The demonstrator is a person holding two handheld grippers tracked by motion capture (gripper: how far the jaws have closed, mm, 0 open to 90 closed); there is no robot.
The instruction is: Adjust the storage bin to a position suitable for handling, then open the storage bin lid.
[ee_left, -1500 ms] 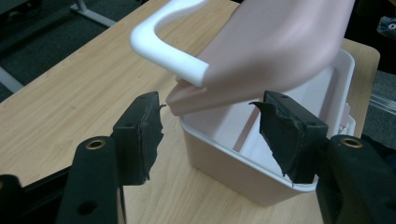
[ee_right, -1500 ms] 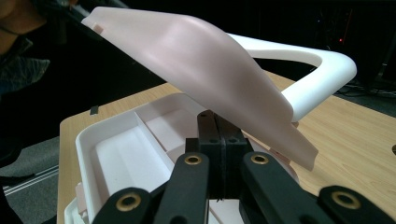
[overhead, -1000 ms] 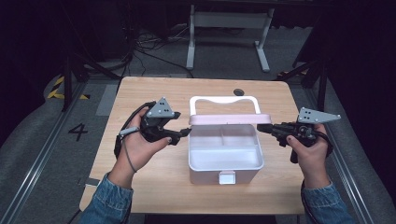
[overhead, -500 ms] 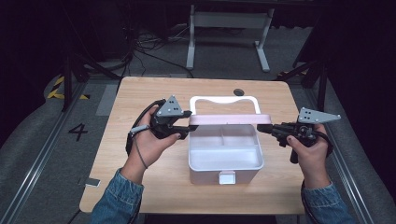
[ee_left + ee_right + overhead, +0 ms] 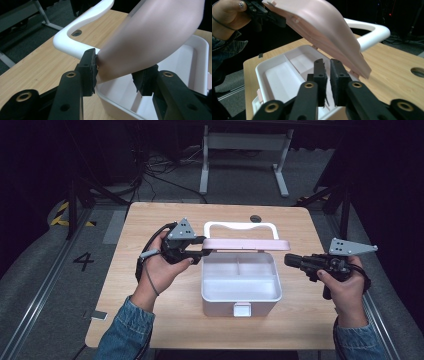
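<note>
left gripper (image 5: pixel 204 251) jaws have just been closing and now clamp the left corner of the pink lid (image 5: pixel 247 244). in the left gripper view both pads (image 5: pixel 93 65) press on the lid's edge (image 5: pixel 150 37), one on each face. lid is raised, standing roughly upright along the back edge of the box in the high view, tilted over the box in the right gripper view (image 5: pixel 324 27).

right gripper (image 5: pixel 288 260) sits just off the box's right wall, apart from it, jaws pointing at the box. its jaws have just been opening: in the right gripper view a narrow gap shows between the pads (image 5: pixel 322 75), nothing between them, lid's right corner just beyond the tips without touching.

white storage box (image 5: pixel 241 295) sits mid-table on the wooden table (image 5: pixel 150 220), open, inside split into compartments (image 5: pixel 279 77), which look bare. white latch tab (image 5: pixel 242 309) on the front wall. white carry handle (image 5: pixel 240 225) lies behind the lid toward the far side of the table. round cable hole (image 5: pixel 256 218) in the tabletop just beyond the handle.

left hand (image 5: pixel 160 270) grips the left gripper from below, right hand (image 5: pixel 345 285) holds the right one; denim sleeves on both forearms.
</note>
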